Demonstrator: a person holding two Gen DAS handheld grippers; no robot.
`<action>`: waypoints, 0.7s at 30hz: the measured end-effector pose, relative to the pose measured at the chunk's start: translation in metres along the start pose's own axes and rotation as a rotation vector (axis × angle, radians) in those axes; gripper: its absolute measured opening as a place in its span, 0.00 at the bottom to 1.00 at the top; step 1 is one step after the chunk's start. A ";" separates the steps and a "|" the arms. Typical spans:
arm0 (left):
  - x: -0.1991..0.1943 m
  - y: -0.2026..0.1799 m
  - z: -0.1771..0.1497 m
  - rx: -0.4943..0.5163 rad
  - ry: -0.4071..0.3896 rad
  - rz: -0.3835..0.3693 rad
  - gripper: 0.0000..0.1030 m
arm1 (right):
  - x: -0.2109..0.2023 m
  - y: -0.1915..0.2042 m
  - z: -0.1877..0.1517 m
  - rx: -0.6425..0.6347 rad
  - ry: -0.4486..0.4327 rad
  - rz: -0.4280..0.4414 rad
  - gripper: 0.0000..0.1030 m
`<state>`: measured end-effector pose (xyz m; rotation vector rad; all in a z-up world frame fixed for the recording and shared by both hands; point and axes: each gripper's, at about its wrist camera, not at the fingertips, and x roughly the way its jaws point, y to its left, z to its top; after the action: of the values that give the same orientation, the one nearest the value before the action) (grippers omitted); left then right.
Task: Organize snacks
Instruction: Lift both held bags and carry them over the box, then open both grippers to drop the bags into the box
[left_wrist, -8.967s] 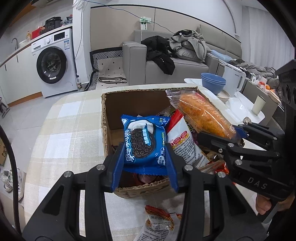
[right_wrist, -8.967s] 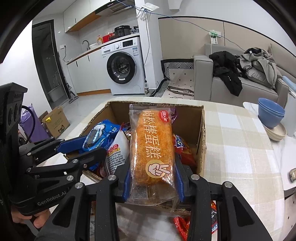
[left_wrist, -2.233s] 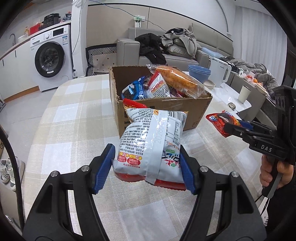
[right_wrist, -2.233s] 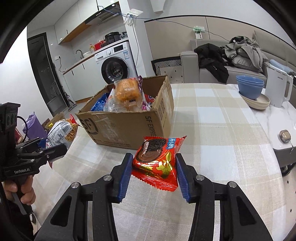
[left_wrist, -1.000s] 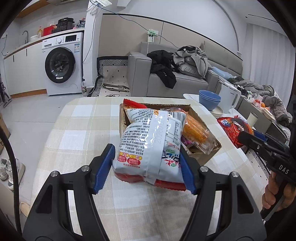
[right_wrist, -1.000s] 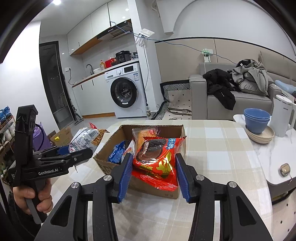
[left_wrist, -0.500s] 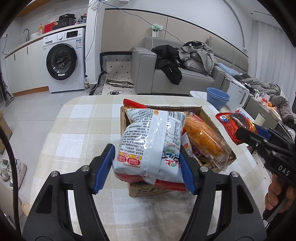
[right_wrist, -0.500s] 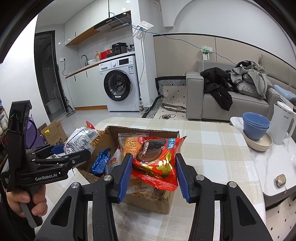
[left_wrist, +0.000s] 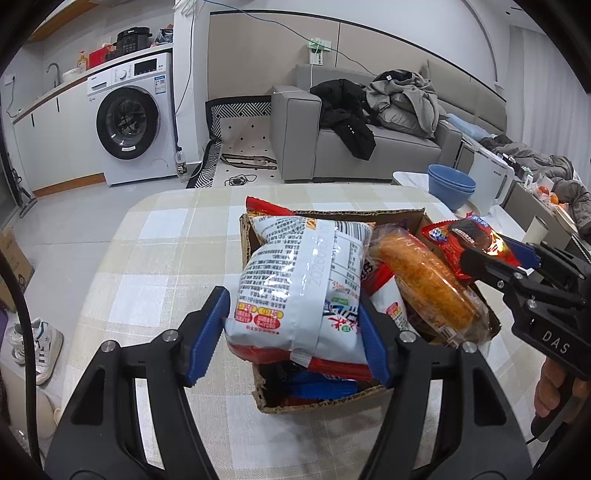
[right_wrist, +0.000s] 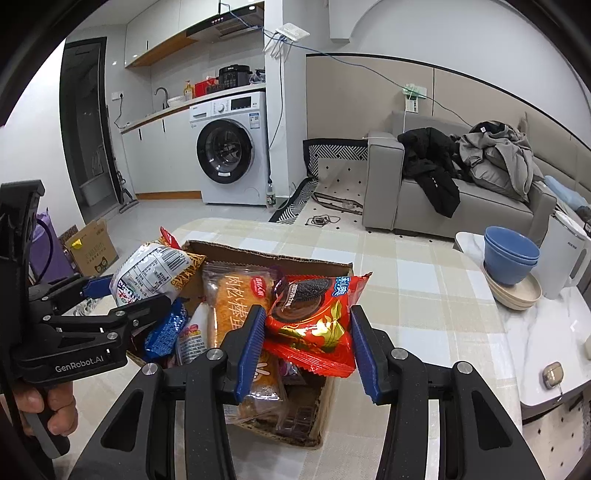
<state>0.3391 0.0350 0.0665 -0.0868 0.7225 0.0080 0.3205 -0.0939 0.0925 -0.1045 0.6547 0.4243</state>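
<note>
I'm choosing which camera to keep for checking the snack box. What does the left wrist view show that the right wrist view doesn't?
Only the left wrist view shows a pair of sneakers on the floor and the right hand gripping its handle. Only the right wrist view shows a small earbud case on the marble counter and the left hand. Both show the cardboard box of snacks, the white chip bag in the left gripper, the red cookie pack in the right gripper, and the blue bowls.
</note>
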 end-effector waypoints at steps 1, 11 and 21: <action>0.003 -0.002 0.000 0.006 -0.001 0.002 0.63 | 0.003 0.000 -0.001 -0.003 0.006 0.002 0.45; 0.022 -0.018 0.000 0.045 0.021 -0.004 0.63 | 0.009 0.012 -0.005 -0.056 0.022 -0.007 0.45; 0.022 -0.015 -0.008 0.029 0.046 -0.035 0.74 | -0.005 0.013 -0.013 -0.074 0.007 0.078 0.62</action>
<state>0.3509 0.0188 0.0473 -0.0725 0.7667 -0.0383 0.3046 -0.0867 0.0857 -0.1505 0.6519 0.5238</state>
